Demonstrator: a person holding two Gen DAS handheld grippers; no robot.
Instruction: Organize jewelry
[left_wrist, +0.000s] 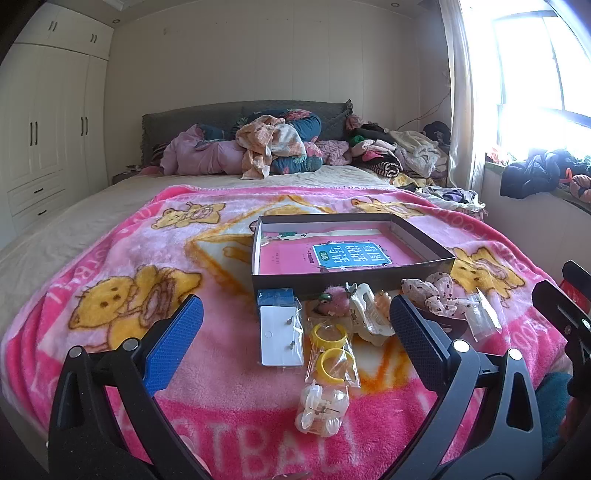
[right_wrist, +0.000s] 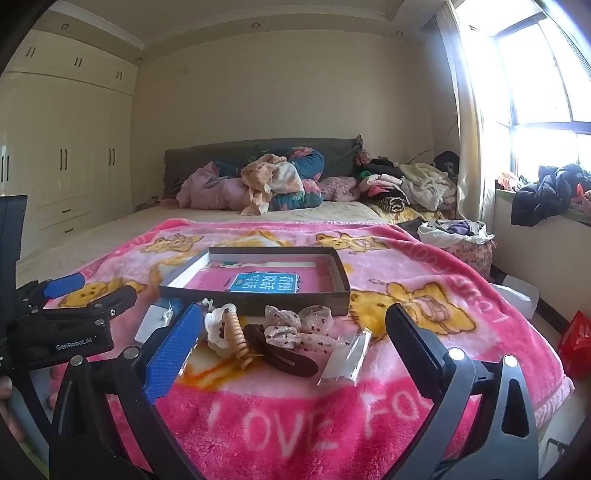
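Note:
A shallow dark box with a pink book in it lies on the pink bear blanket. Loose items lie in front of it: a white earring card, yellow rings in a bag, a bag of pale beads, a white claw clip, a spotted bow, a brown hair clip and a small clear bag. My left gripper hangs open over the card and rings. My right gripper is open above the clips.
A blue box stands behind the card. Piled bedding and clothes fill the head of the bed. A wardrobe lines the left wall. A window ledge with clothes and a red bag are on the right.

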